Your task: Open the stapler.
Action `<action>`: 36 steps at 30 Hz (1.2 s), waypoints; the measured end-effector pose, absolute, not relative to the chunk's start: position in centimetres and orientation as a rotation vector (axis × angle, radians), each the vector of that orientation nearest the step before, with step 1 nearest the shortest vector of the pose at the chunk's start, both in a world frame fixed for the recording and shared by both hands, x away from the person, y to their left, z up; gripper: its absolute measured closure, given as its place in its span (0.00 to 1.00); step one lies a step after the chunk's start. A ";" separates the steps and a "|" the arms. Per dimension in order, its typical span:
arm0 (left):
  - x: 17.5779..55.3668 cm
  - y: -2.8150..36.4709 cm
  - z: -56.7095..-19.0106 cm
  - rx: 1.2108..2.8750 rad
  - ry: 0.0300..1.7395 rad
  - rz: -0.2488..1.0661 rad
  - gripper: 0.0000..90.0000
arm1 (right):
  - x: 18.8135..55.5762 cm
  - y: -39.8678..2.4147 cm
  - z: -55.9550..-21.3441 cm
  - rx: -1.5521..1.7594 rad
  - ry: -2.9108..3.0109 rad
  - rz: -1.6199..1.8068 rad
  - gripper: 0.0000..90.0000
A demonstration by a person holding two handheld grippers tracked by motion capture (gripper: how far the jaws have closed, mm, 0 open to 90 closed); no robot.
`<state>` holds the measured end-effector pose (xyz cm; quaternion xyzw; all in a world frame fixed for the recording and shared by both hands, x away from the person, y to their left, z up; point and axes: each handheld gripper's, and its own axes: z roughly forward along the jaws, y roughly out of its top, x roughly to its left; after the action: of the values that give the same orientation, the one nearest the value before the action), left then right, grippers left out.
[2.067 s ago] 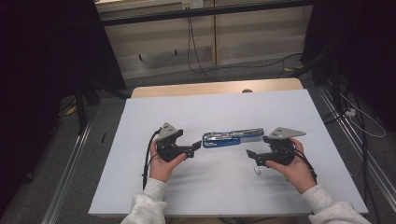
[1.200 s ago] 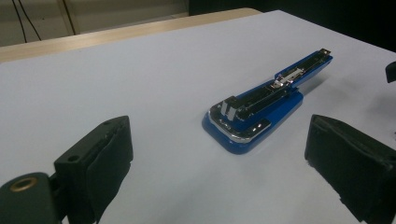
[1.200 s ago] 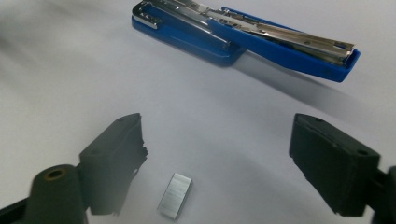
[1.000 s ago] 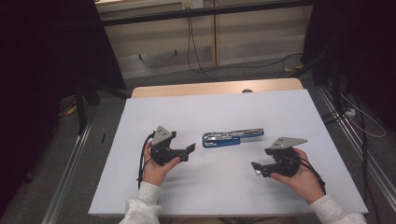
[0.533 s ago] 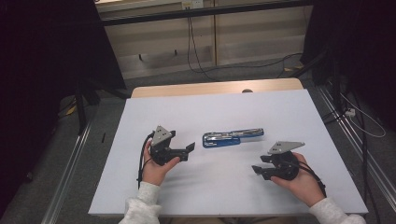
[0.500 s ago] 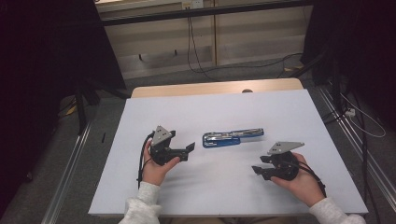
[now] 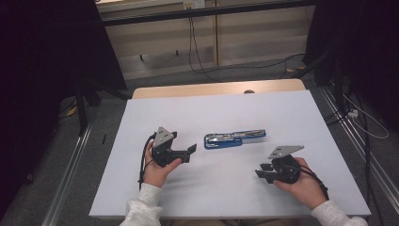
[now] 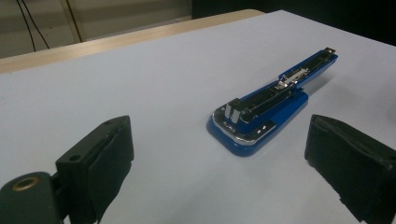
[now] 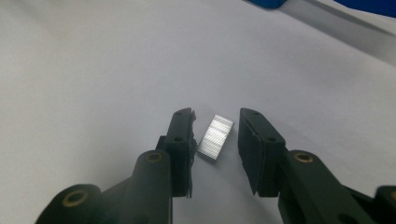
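Lying flat between the right gripper's [image 9: 215,128] closing, not yet touching jaws was a ribbed silver staple strip [image 9: 215,137]. The left gripper [image 8: 219,154] gaped empty before the opened blue stapler [image 8: 268,108].

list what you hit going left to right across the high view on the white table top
left claw → blue stapler, lying opened flat → right claw, farther toward the near edge, with its grey three-cornered plate above it
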<state>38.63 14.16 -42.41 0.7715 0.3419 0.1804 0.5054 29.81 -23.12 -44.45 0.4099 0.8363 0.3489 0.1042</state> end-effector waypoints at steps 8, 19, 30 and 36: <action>38.6 14.2 -42.4 1.861 0.827 0.437 0.09 | 29.7 -22.8 -44.6 1.188 2.497 0.997 0.79; 38.6 14.2 -42.5 1.875 0.822 0.446 0.09 | 29.9 -22.8 -44.7 1.157 2.520 0.959 0.88; 38.8 14.4 -42.6 1.875 0.831 0.446 0.09 | 30.2 -22.6 -44.8 1.109 2.545 0.946 0.88; 38.6 14.4 -42.5 1.873 0.834 0.446 0.09 | 30.5 -22.7 -44.7 1.082 2.574 0.948 0.88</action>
<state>38.56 14.42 -42.54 0.7738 0.3446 0.1844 0.4985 30.53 -22.68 -44.68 0.3652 0.8689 0.3201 0.0962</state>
